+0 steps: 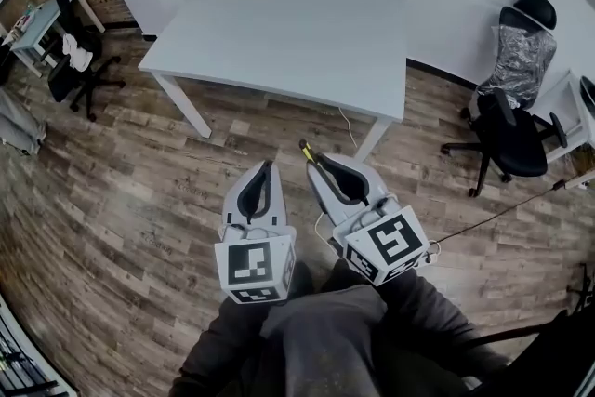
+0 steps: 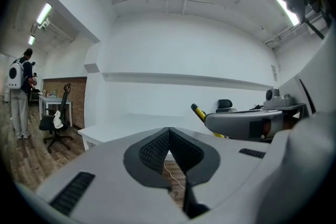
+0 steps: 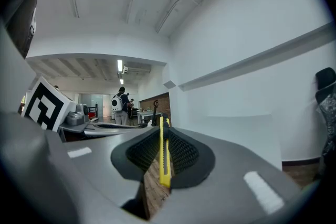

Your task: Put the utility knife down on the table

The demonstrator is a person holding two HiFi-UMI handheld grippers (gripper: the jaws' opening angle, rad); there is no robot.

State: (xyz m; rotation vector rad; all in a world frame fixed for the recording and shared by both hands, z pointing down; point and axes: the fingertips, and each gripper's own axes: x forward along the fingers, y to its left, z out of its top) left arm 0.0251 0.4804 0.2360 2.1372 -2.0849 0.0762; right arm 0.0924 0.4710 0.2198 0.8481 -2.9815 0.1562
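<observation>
Yellow slim plastic utility knife [image 3: 165,161] is clamped by the right gripper [image 3: 163,129], while the left gripper [image 2: 168,132] is held with jaws pressed together, empty, short of the white rectangular table [image 1: 279,23].

Left gripper [image 2: 168,130], jaws closed tip to tip with nothing between them. To the right, the right gripper [image 2: 211,122] with the yellow utility knife [image 2: 200,112] projecting from its tip. Beyond, a white table [image 2: 121,126]; far left, an office chair [image 2: 56,119] and a standing person [image 2: 19,93] wearing a backpack.
</observation>
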